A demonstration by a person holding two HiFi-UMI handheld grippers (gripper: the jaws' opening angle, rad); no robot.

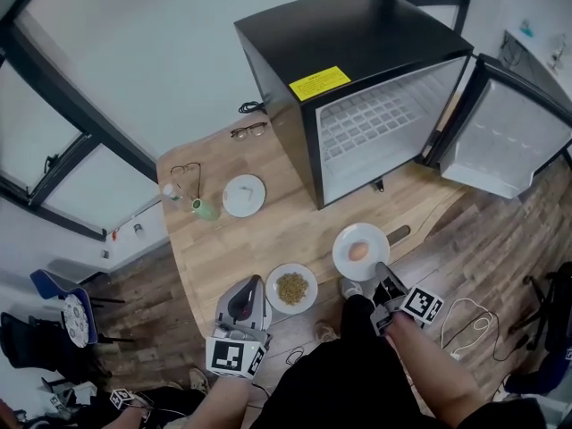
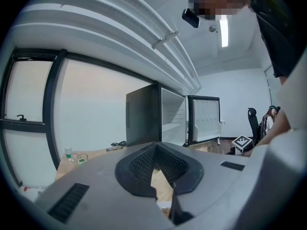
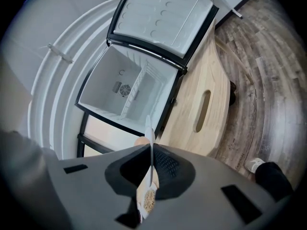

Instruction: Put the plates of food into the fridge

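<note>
- Pinching the near rim of the plate (image 1: 344, 238), the right gripper (image 1: 381, 277) has its tongs closed on the thin white edge. In the right gripper view that edge runs as a fine line straight out between the two dark pads.
- The plate lies flat and face up in the head view, a round white disc with one round orange-tan piece of food (image 1: 357, 251) at its middle. Its held side points toward the person and its far side toward the fridge (image 1: 357, 34).
- It is over the near part of the wooden table (image 1: 268, 239), just in front of the fridge's open mouth. Whether it touches the wood cannot be told.
- The right gripper is rolled onto its side, so the fridge shows tilted in its own view, with the white inside ahead of the plate's edge.
- The fridge is black outside, and its door (image 1: 505, 146) stands swung wide to the right.
- The left gripper (image 1: 252, 286) sits upright with its tongs drawn together on nothing. Only a thin wedge of table shows low between them.
- A second plate (image 1: 308, 273), heaped with brown crumbly food, lies flat just beside the left gripper, left of the held plate.
- A small white dish (image 1: 243, 195) lies farther back on the table.
</note>
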